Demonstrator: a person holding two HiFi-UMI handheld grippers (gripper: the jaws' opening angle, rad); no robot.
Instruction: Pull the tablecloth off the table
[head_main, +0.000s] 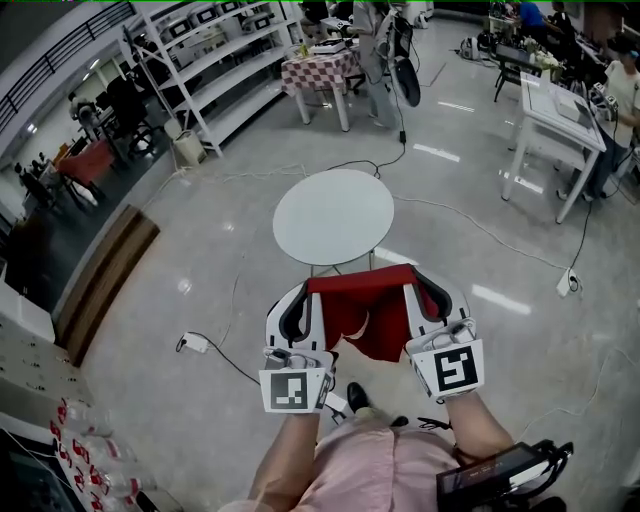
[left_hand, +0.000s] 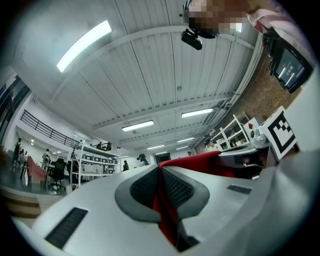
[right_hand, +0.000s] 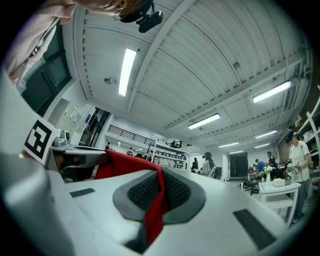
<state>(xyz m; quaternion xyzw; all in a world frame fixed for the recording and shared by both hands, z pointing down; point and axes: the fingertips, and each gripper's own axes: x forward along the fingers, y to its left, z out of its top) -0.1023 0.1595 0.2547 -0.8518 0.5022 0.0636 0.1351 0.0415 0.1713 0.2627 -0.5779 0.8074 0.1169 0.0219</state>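
A red tablecloth (head_main: 368, 312) hangs stretched between my two grippers, clear of the round white table (head_main: 333, 215) that stands bare beyond it. My left gripper (head_main: 300, 300) is shut on the cloth's left corner, and red fabric (left_hand: 165, 210) shows pinched between its dark pads. On the other side my right gripper (head_main: 428, 292) is shut on the right corner, with a red strip (right_hand: 156, 205) clamped in its jaws. Both grippers point slightly upward, close in front of the person's body.
A white power strip (head_main: 195, 342) and cables lie on the glossy floor to the left. White shelving (head_main: 215, 60) and a checkered-cloth table (head_main: 320, 72) stand at the back, a white desk (head_main: 560, 115) at right. A wooden platform (head_main: 105, 280) lies at left.
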